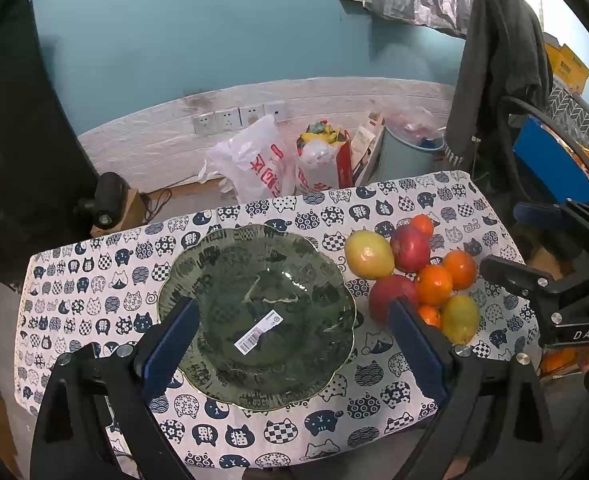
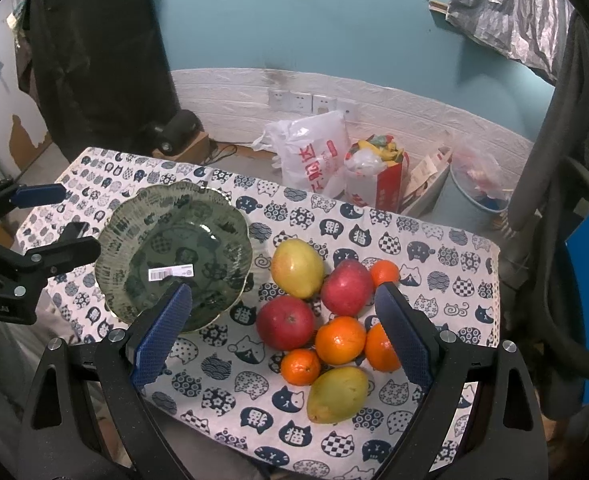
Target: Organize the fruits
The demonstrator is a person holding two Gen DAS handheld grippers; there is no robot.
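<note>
A: Both sets of jaws are spread with nothing held. The right gripper (image 2: 284, 336) has the fruit pile between its pads, a red apple (image 2: 286, 322) nearest.

B: And the left gripper (image 1: 294, 344)?

A: It hangs over the green glass plate (image 1: 182, 280). The risk: closing on one round fruit could nudge the oranges (image 2: 340, 340) off the tablecloth (image 2: 230, 376).

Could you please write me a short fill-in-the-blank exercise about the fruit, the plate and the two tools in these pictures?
1. The green glass plate holds ____ pieces of fruit.
2. The fruit pile has two red apples, two yellow-green mangoes and ____ oranges.
3. The left tool and the right tool both have their jaws ____.

Missing words: no; four; open
</note>
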